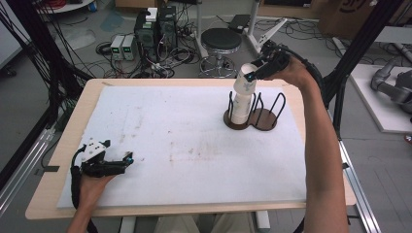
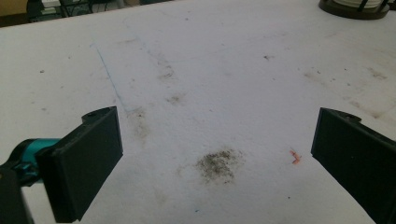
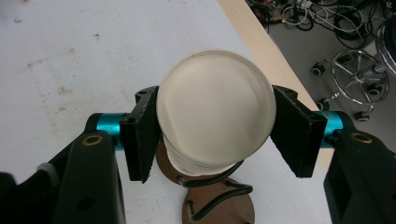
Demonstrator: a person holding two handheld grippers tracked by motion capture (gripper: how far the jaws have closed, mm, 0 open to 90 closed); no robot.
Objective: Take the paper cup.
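A white paper cup (image 1: pixel 243 86), bottom up, hangs tilted just above a stack of like cups (image 1: pixel 239 110) on a brown two-disc rack (image 1: pixel 266 121) with black wire loops, at the far right of the mat. My right gripper (image 1: pixel 251 74) is shut on that top cup. In the right gripper view the cup's round base (image 3: pixel 215 116) sits between both pads of the right gripper (image 3: pixel 215 135), with the stack (image 3: pixel 196 163) and the rack (image 3: pixel 219 207) below. My left gripper (image 1: pixel 129 158) rests open on the mat at the near left; in its own view the left gripper (image 2: pixel 215 158) has nothing between its jaws.
A stained white mat (image 1: pixel 184 145) covers the wooden table (image 1: pixel 63 145). The rack's right disc holds no cups. The rack's edge (image 2: pixel 352 10) shows far off in the left gripper view. Behind the table stand a stool (image 1: pixel 221 41) and electronics with cables (image 1: pixel 155 31).
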